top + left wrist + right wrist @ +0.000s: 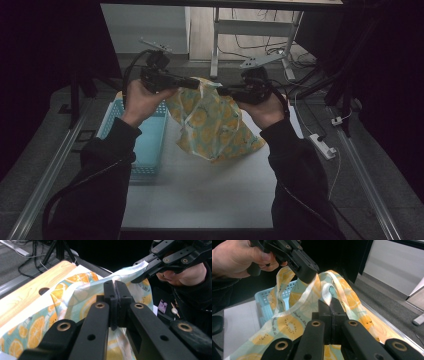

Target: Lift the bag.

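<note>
From the high view, a pale teal cloth printed with orange citrus slices (212,125) hangs above the white worktop (200,190), stretched between the left gripper (192,82) and right gripper (222,91), next to a light blue plastic basket (145,145). Left gripper view: jaws pinched tight on the cloth's edge. Right gripper view: jaws clamped on a fold too.

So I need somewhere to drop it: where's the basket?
High view, table's left side: the basket sits below the left hand-held gripper, beside the raised cloth.

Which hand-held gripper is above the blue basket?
The left hand-held gripper: its hand is over the basket, while the right one is beyond the white table.
</note>
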The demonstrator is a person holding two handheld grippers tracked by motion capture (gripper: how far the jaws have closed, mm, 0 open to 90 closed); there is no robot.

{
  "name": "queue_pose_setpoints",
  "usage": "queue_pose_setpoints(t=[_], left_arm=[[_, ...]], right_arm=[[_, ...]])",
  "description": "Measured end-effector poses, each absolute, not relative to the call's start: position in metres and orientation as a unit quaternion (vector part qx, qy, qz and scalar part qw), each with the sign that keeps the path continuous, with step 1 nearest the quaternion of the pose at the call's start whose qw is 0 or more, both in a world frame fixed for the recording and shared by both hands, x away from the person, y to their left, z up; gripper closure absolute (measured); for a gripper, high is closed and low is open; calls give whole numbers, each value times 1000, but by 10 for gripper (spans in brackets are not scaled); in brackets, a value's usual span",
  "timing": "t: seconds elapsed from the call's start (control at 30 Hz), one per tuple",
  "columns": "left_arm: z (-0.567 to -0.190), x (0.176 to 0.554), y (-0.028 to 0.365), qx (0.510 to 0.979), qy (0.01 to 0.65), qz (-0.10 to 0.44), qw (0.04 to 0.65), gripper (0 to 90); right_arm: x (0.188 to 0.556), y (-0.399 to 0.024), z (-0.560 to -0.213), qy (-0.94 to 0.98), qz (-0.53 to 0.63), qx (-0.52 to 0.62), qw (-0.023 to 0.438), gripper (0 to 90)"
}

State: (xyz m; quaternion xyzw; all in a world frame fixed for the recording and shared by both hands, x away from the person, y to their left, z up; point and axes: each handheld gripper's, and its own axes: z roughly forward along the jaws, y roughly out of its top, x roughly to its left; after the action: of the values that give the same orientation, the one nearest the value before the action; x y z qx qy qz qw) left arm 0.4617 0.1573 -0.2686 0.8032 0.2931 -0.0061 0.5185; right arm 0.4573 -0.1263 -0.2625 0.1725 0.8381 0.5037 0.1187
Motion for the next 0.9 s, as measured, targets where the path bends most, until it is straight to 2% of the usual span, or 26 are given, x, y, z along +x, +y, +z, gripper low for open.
queue_pose_setpoints(t=[0.53,0.9], left_arm=[[-230,466,165,790,304,34,531,887],[-219,468,170,775,308,60,549,886]], right_arm=[[461,-118,-230,828,514,171,146,900],[458,-115,-210,814,531,169,161,900]])
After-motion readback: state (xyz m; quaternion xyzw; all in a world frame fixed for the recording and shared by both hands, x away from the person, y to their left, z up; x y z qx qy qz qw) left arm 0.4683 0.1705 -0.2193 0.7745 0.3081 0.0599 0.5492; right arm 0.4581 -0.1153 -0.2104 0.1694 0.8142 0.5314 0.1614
